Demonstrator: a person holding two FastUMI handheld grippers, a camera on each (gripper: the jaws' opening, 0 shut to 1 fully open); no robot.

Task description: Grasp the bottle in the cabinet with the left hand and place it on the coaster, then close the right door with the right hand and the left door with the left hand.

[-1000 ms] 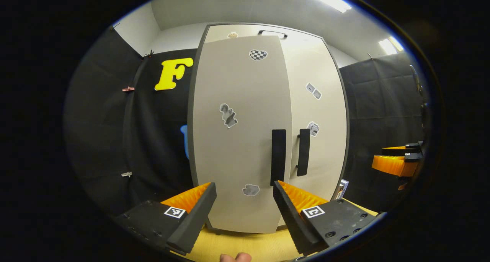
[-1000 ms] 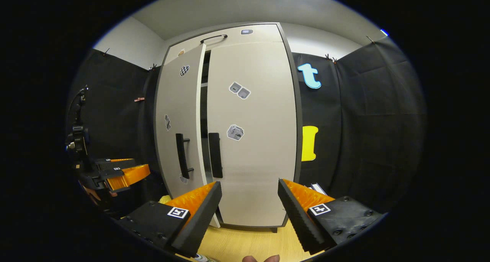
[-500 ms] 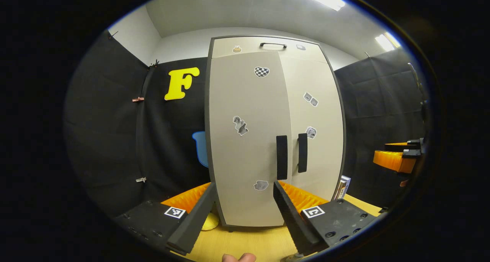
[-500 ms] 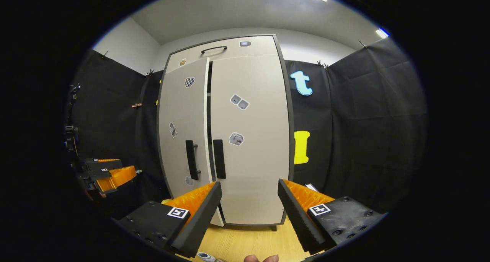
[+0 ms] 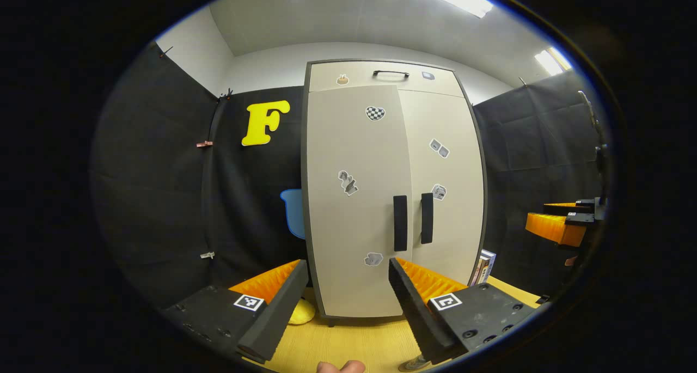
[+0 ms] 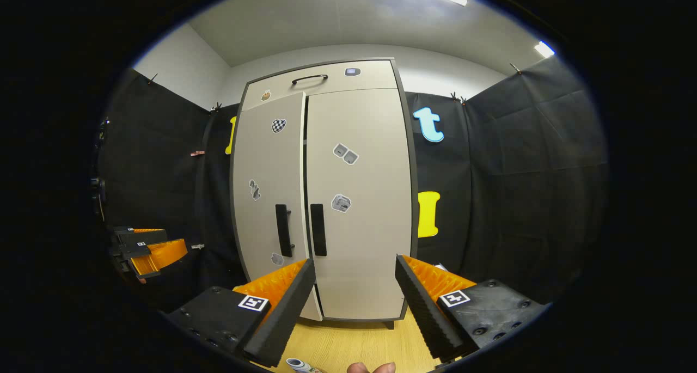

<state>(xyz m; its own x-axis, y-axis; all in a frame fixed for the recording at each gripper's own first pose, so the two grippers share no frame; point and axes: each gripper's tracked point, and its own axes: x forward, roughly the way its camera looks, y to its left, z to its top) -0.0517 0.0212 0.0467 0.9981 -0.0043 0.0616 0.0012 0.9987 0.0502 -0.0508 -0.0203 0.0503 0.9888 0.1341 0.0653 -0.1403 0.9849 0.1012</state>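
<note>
The beige cabinet stands ahead on the wooden table. In the left gripper view its left door (image 5: pixel 354 199) and right door (image 5: pixel 444 188) look flush, their black handles (image 5: pixel 400 223) side by side. In the right gripper view the left door (image 6: pixel 267 199) stands a sliver proud of the right door (image 6: pixel 359 199). My left gripper (image 5: pixel 346 307) is open and empty, well back from the doors. My right gripper (image 6: pixel 354 307) is open and empty too, and also appears at the far right (image 5: pixel 555 226). What looks like the bottle's top (image 6: pixel 298 365) peeks in at the bottom edge.
A drawer with a black handle (image 5: pixel 391 73) tops the cabinet. A yellow object (image 5: pixel 299 312) lies by the cabinet's left foot. A small box (image 5: pixel 484 265) leans beside its right side. The wooden table (image 5: pixel 354 343) runs from the cabinet towards me. Black cloth walls surround the booth.
The left door has swung from clearly ajar to almost shut. Both grippers have drawn back from the cabinet, which now looks smaller and farther off.
</note>
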